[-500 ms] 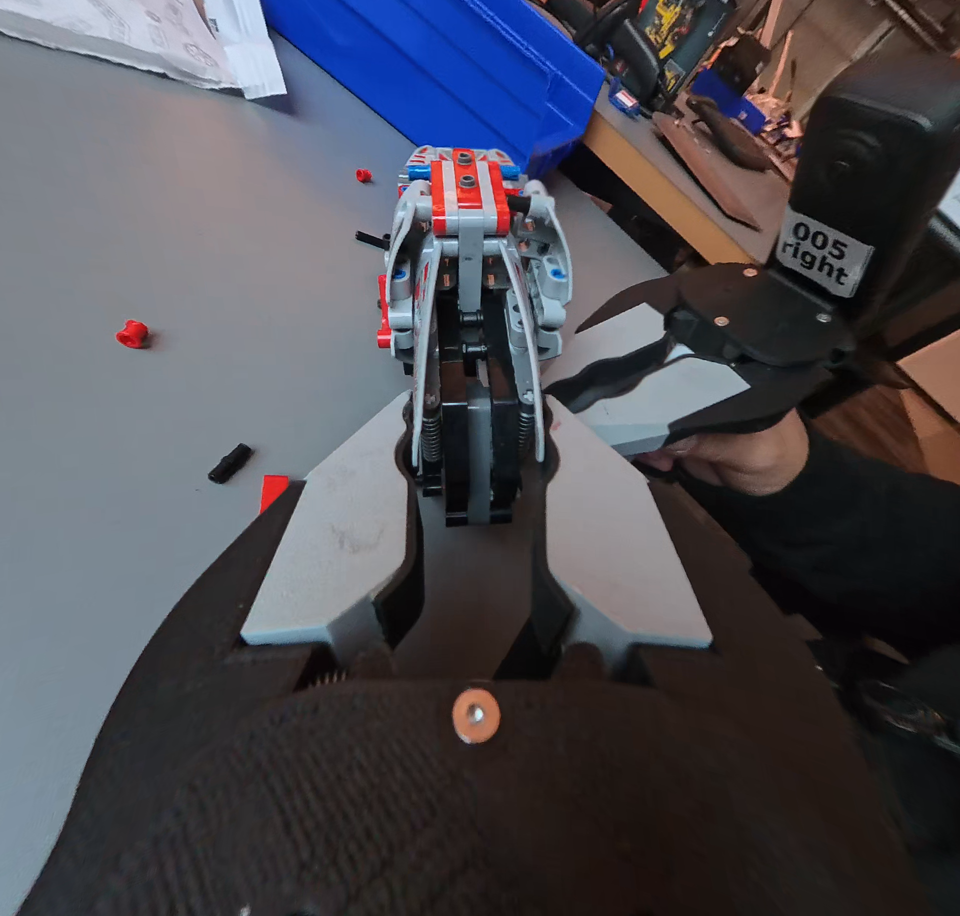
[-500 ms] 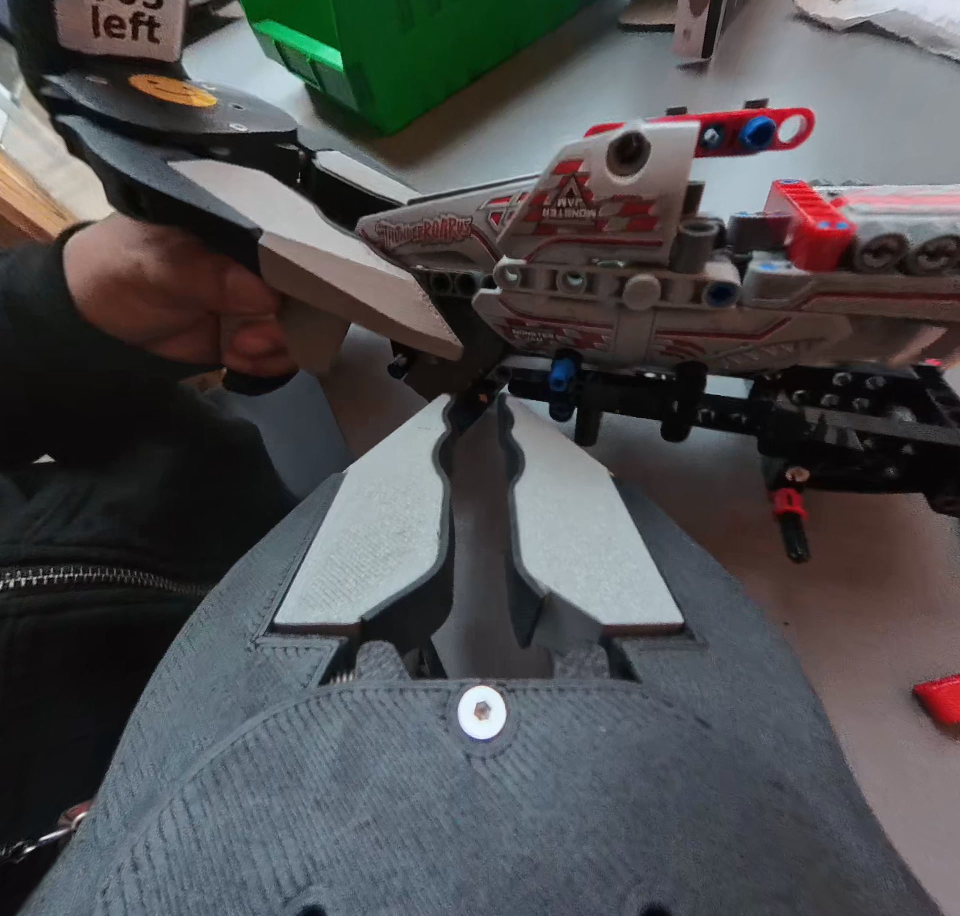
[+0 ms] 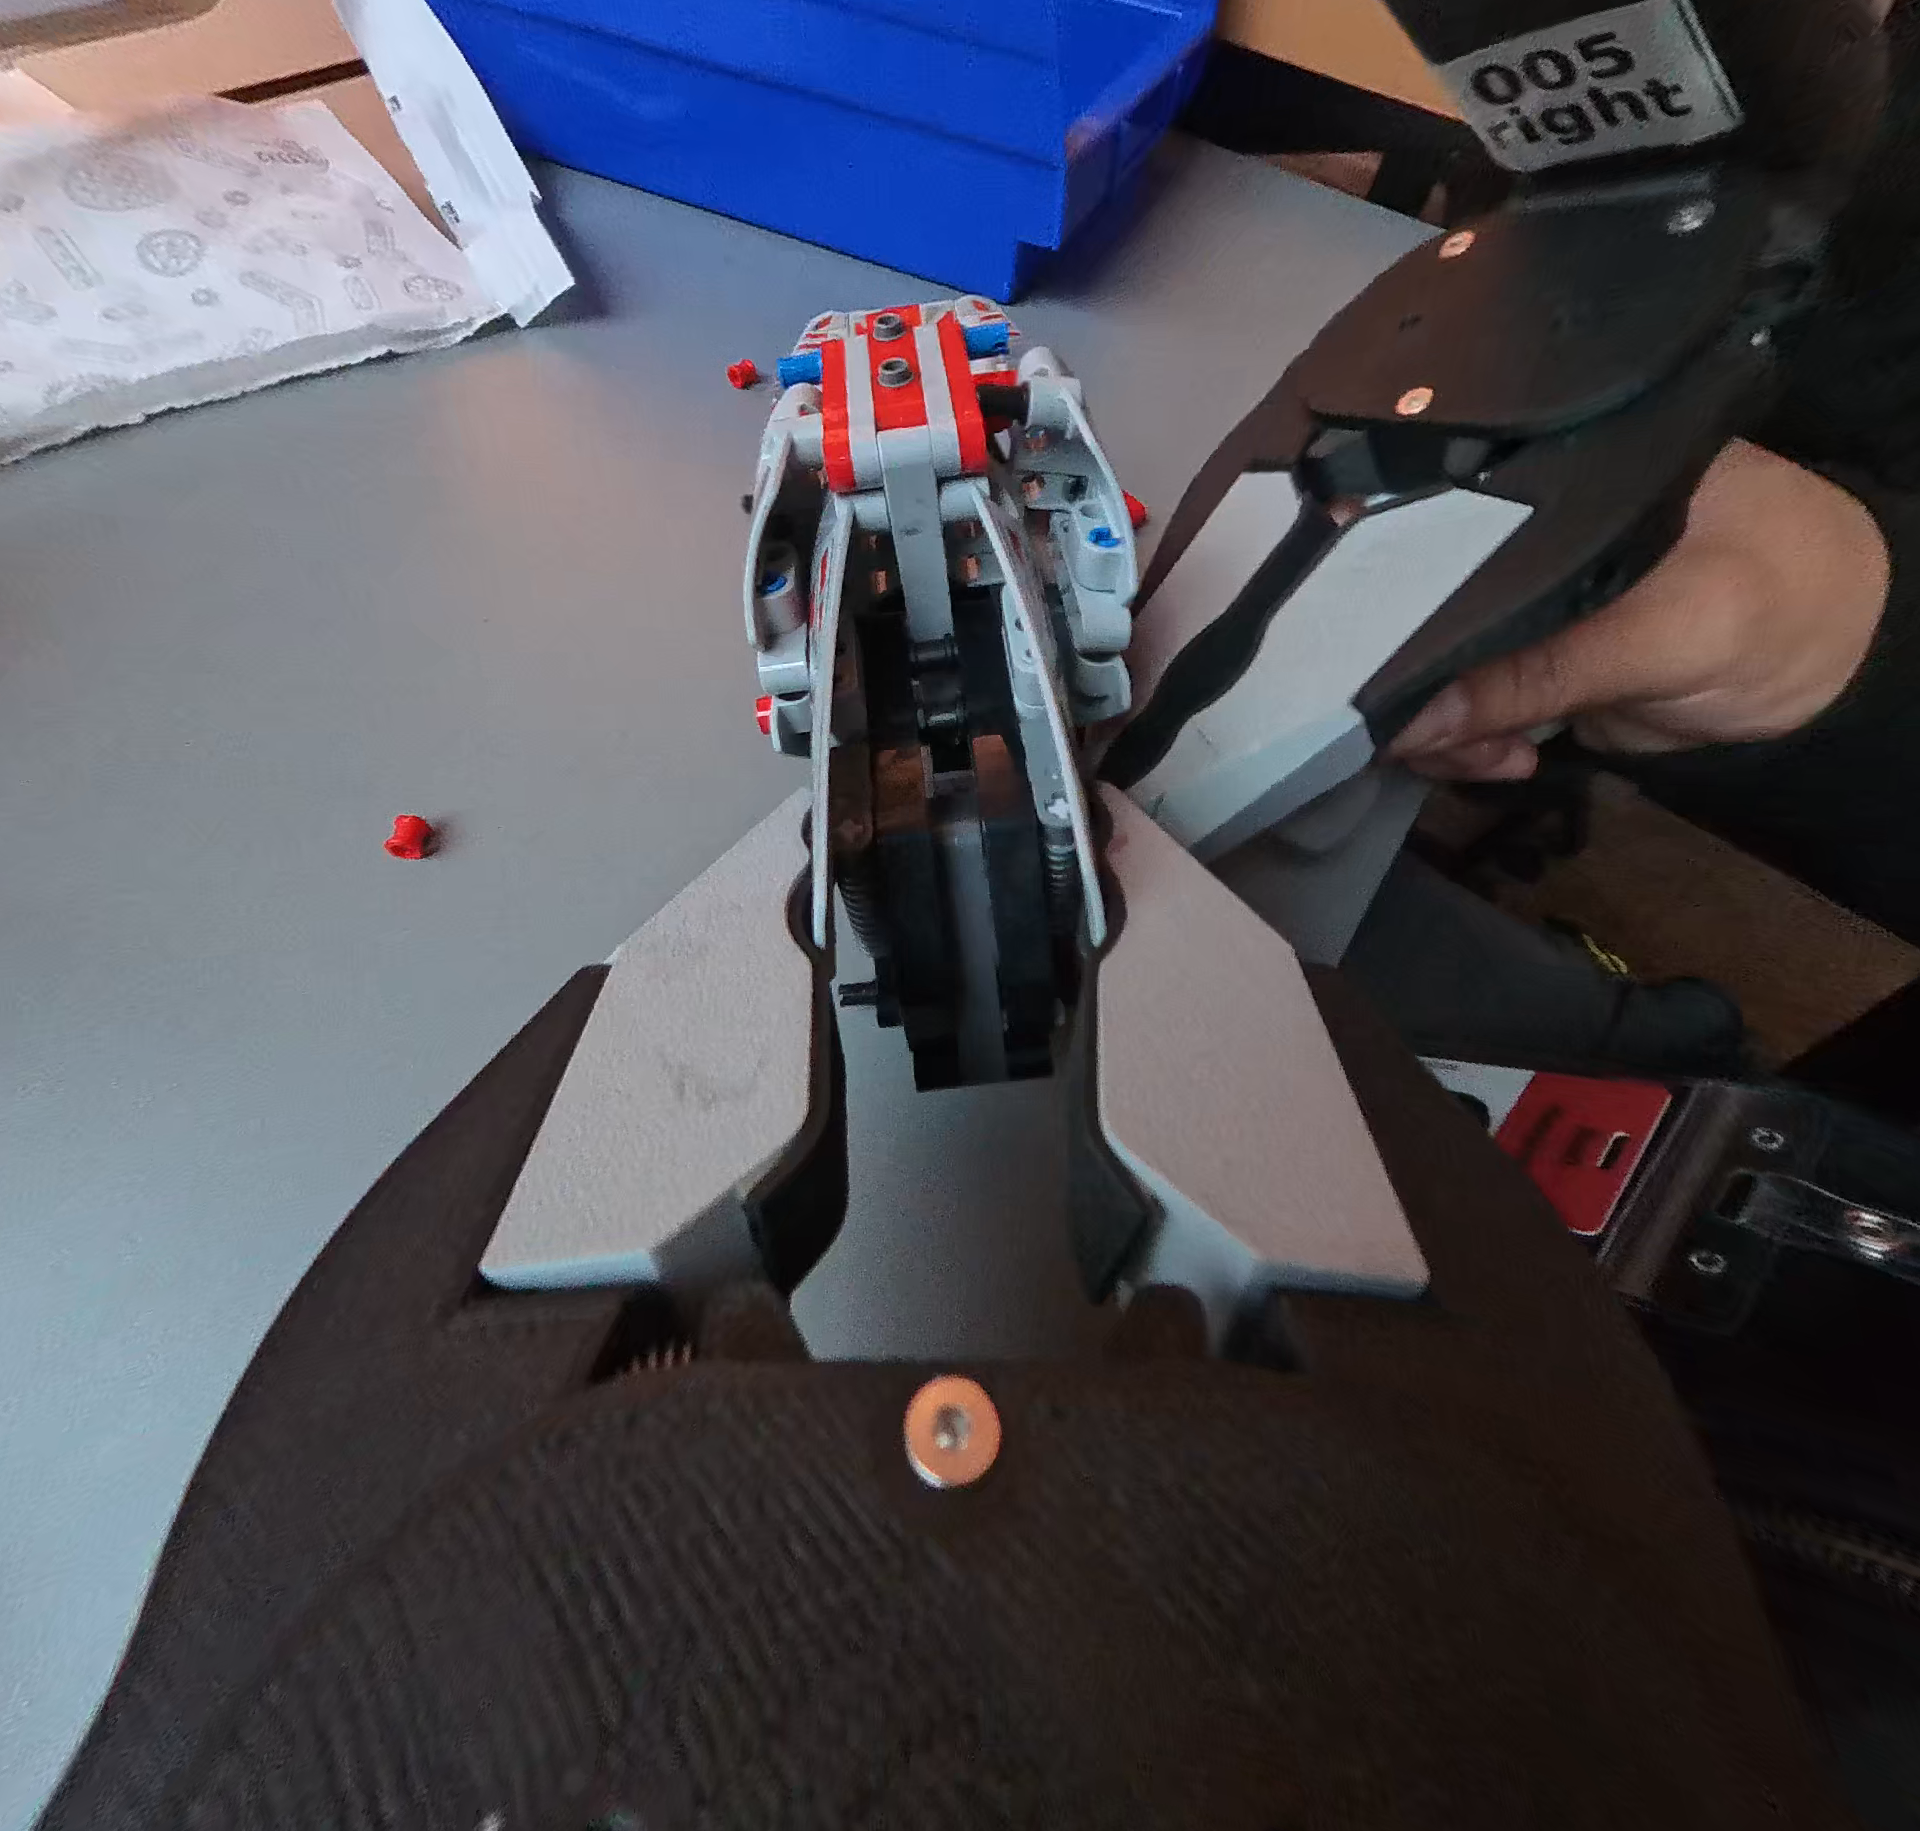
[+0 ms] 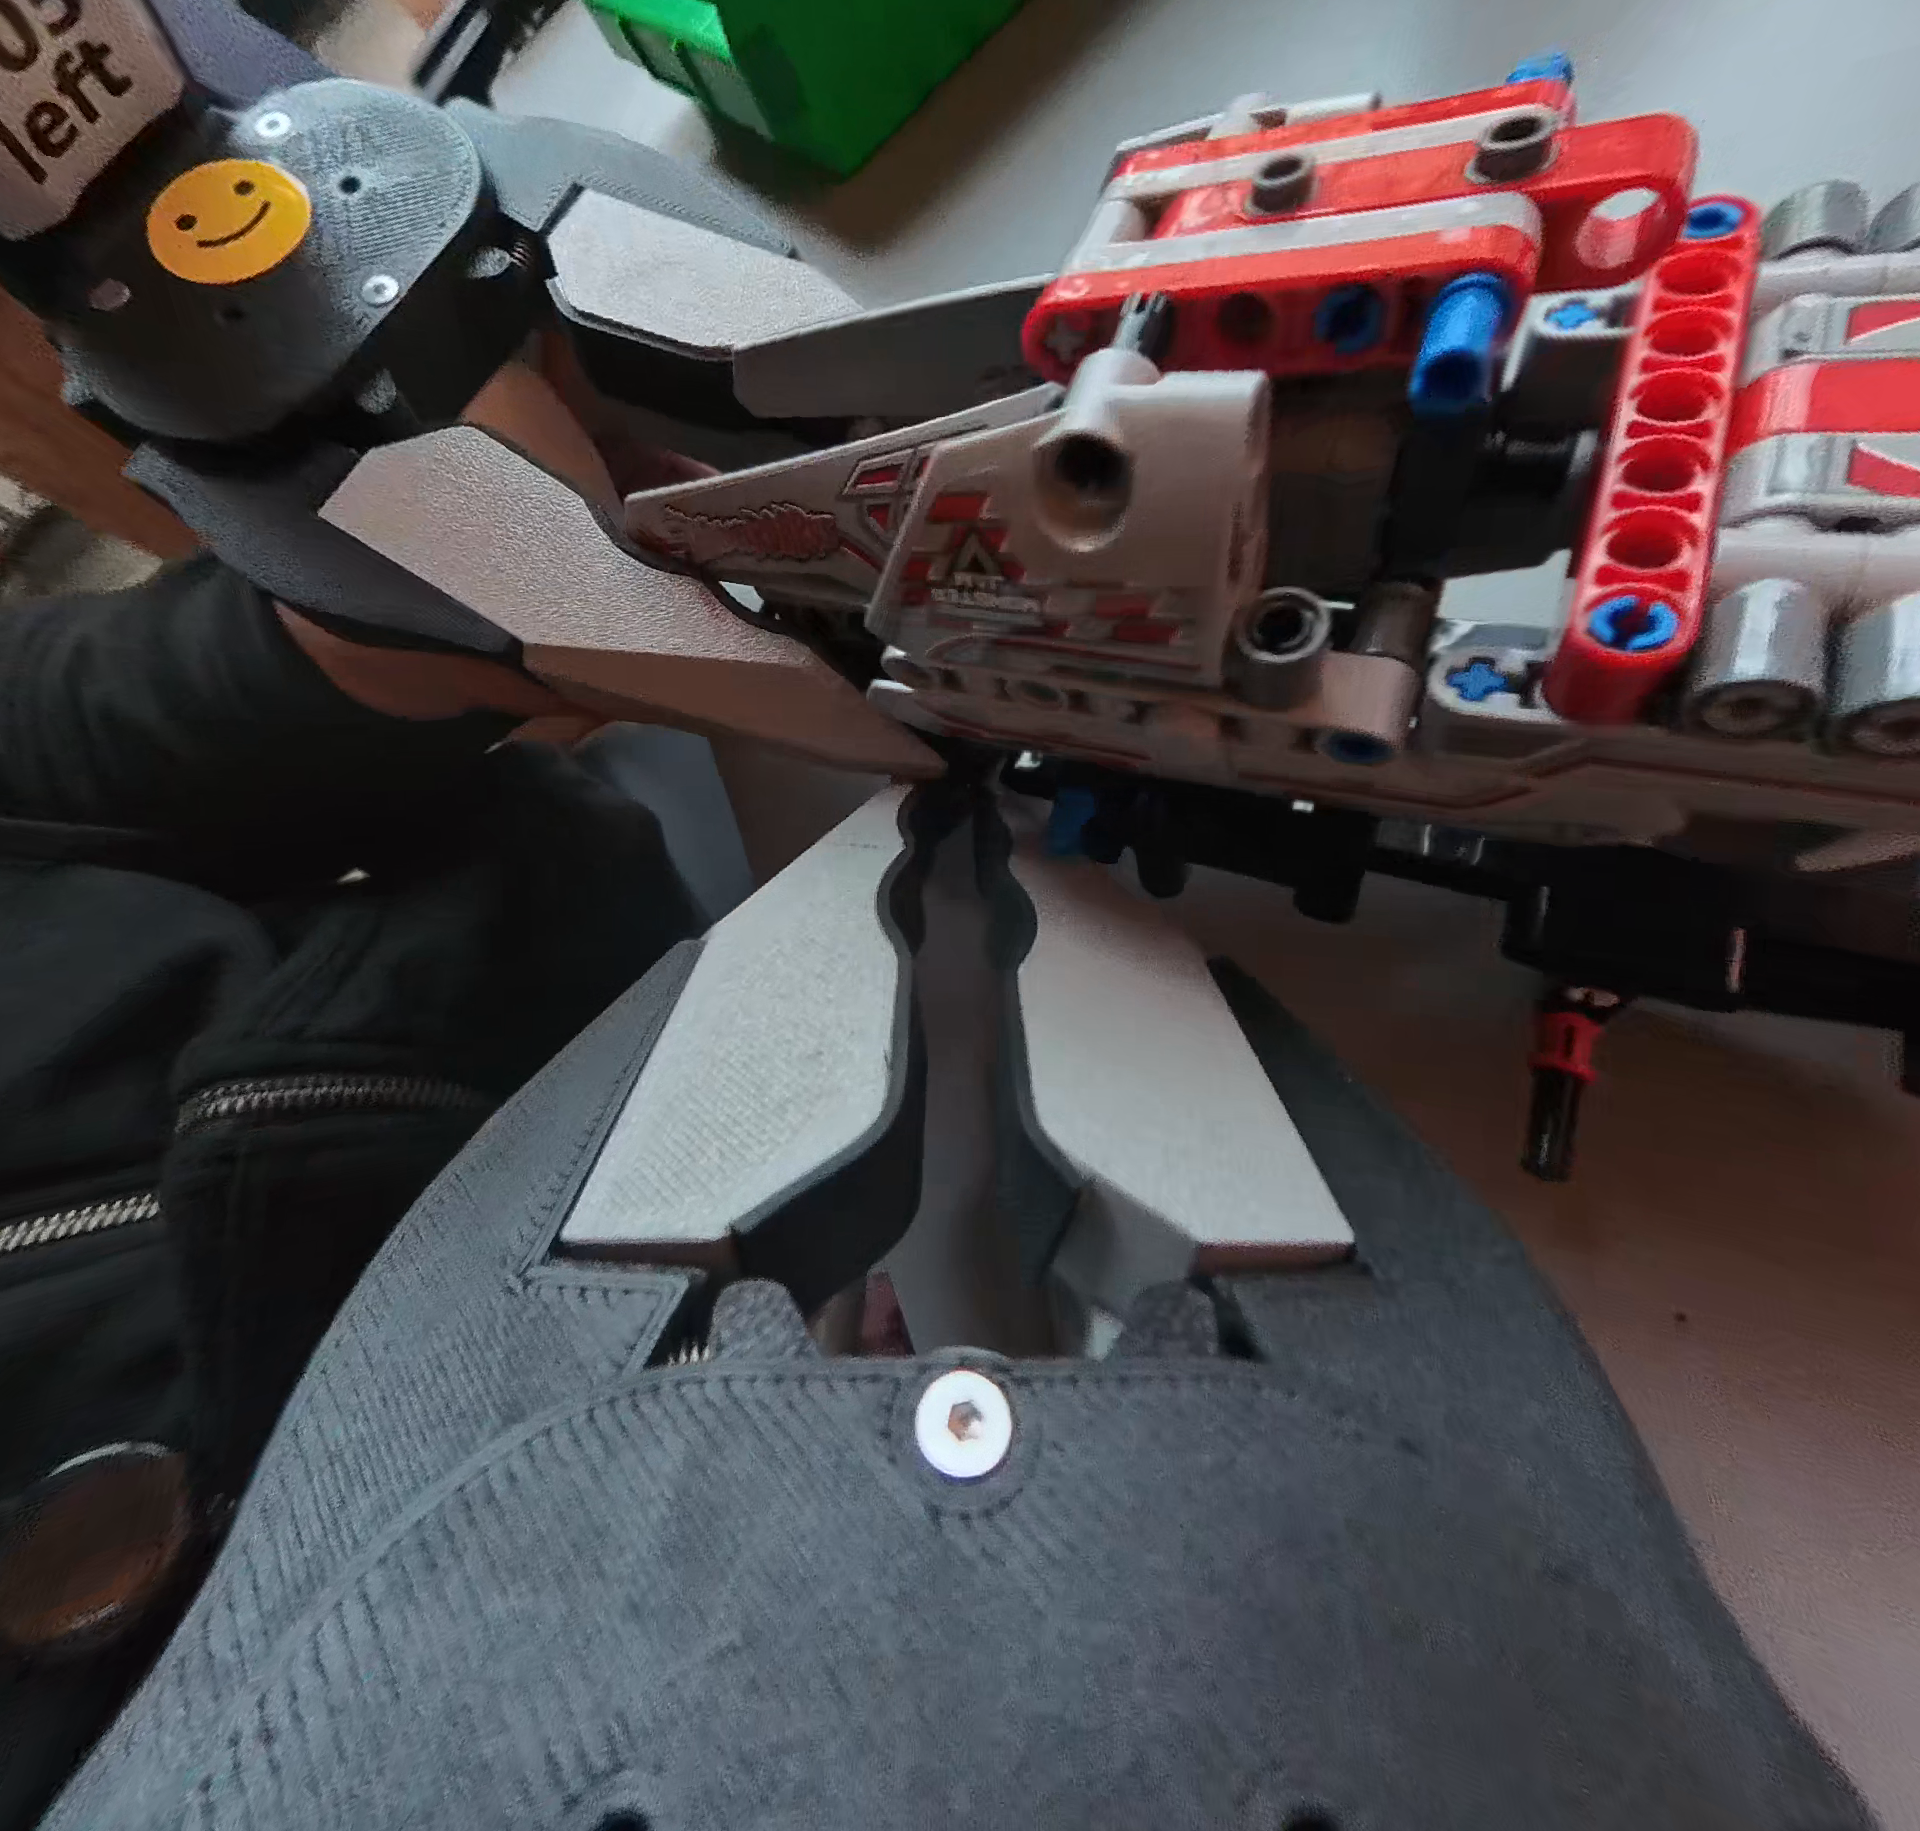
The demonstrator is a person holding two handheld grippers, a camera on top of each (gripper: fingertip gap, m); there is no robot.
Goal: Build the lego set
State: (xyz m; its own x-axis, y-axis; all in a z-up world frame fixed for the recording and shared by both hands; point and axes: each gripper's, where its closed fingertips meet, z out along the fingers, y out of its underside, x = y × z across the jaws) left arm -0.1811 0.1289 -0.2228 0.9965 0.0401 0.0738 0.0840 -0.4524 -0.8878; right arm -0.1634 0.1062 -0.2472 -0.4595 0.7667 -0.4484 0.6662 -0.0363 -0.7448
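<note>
The left gripper (image 3: 954, 846) has its fingers closed on the tail end of the lego model (image 3: 935, 534), pinching the grey side panels between the pads. The model extends toward 12 o'clock from those fingers, held over the grey table (image 3: 312, 638). The right gripper (image 4: 961, 805) has its fingers nearly pressed together at the model's black underside; whether the tips grip a piece is unclear. On the table, a red bushing (image 3: 410, 836) lies at 9 o'clock from the model, a blue bin (image 3: 831, 67) at 12, and a printed paper bag (image 3: 208, 264) at 10.
</note>
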